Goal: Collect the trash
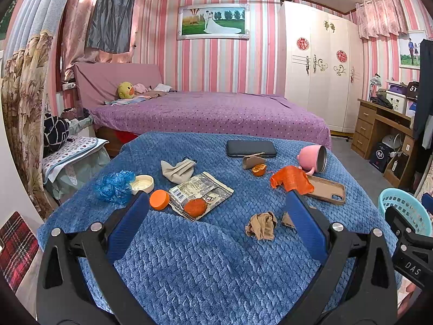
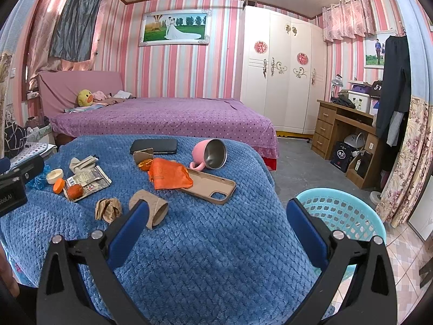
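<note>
Two grippers, left gripper point(image 1: 216, 211) and right gripper point(image 2: 216, 214) spread apart, crumpled brown paper point(image 1: 262, 225), quilted blue blanket point(image 1: 189, 257), perforated plastic basket point(image 2: 341, 211)

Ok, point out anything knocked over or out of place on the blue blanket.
The pink mug lies tipped on its side, open mouth facing the camera, handle against the blanket. An orange bag is draped over one end of the phone case. No spill shows.

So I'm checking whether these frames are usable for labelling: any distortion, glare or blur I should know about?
Left wrist view: strong fisheye bending at the edges, dark vignette in the corners, blue blanket and crumpled brown paper sharp, no glare. Right wrist view: same bowing of the wardrobe and curtains, soft even light, a faint sheen inside the pink mug, turquoise basket clear.
</note>
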Action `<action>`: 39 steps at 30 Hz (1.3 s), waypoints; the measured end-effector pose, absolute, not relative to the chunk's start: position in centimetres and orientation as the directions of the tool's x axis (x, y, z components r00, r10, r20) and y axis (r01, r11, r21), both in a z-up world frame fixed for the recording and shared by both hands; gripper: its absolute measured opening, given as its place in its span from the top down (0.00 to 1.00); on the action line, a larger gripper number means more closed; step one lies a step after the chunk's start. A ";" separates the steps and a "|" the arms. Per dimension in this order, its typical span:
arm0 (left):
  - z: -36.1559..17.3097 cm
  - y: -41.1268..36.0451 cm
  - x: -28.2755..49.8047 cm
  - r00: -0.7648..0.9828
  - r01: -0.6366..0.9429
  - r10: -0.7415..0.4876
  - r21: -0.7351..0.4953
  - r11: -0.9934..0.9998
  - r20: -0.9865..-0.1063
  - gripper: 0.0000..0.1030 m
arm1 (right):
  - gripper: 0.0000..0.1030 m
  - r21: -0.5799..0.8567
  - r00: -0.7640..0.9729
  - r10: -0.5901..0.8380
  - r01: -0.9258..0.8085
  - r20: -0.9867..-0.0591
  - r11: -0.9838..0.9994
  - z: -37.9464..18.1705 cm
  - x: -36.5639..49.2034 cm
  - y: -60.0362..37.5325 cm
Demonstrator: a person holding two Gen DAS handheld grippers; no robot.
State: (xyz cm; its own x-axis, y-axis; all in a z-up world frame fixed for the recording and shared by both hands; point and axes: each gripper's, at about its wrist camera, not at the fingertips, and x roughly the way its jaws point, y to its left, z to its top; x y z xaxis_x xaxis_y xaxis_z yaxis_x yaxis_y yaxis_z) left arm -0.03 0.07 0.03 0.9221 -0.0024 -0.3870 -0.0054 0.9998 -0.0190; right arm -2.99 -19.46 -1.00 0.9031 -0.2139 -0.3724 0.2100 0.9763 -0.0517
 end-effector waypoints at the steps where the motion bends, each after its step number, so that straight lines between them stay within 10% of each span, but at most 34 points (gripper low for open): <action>1: 0.0 0.1 0.0 0.922 -0.006 -0.002 -0.019 1.000 -0.387 0.05 | 0.04 -0.051 0.903 -0.214 0.210 -0.373 0.976 -1.0 -3.0 -19.5; 39: -0.5 -0.6 0.1 0.918 0.001 -0.008 -0.018 1.000 -0.396 0.05 | 0.04 -0.040 0.900 -0.217 0.218 -0.377 0.975 -1.6 -3.1 -20.1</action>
State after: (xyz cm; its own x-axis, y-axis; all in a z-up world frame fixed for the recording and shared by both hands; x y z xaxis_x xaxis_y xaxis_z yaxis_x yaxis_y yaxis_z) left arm 0.07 -0.58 -0.52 0.9182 -0.0079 -0.3961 0.0010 0.9998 -0.0176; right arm -3.09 -20.06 -1.59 0.9004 -0.2169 -0.3771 0.2181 0.9751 -0.0399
